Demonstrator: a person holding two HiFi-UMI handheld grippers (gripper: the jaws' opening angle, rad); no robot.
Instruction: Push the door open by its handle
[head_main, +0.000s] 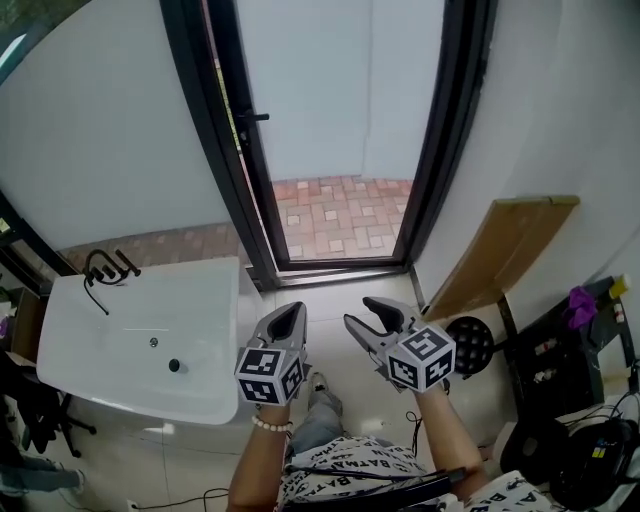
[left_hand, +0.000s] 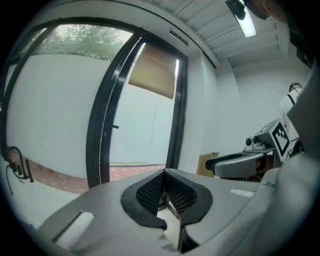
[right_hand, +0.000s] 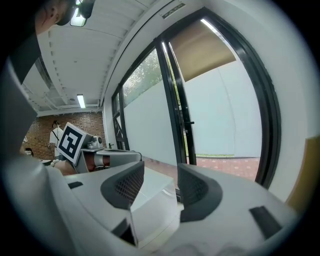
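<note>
Head view, door: the black-framed glass door (head_main: 222, 120) stands swung out at the left of the doorway, seen almost edge-on. The red brick paving (head_main: 340, 215) outside shows through the gap, so I judge the push is done or nearly done.
Head view, handle: the short black door handle (head_main: 255, 117) sticks out from the door's edge, well apart from both tools and high above them.
Head view, grippers: the left hand-held gripper (head_main: 290, 316) and the right hand-held gripper (head_main: 366, 316) sit side by side low over the floor, near my body. Neither touches anything, which reads to me as a rest pose and not a reach.
Head view, surroundings: a white rectangular sink (head_main: 150, 272) is at the left. A brown cardboard sheet (head_main: 500, 250) leans on the right wall, clear of the door's swing.

Left gripper view, jaws: the left hand-held gripper (left_hand: 165, 192) has its pads pressed together with nothing between them. A closed tip suits pushing, not grasping.
Left gripper view, target: the door (left_hand: 100, 130) and handle (left_hand: 114, 126) lie ahead, far off. The right tool (left_hand: 235, 162) shows beside it.

Right gripper view, jaws: the right hand-held gripper (right_hand: 160, 182) is spread wide and empty, with only floor behind the gap.
Right gripper view, target: the handle (right_hand: 188, 122) juts from the door (right_hand: 177, 115) straight ahead, out of reach.
</note>
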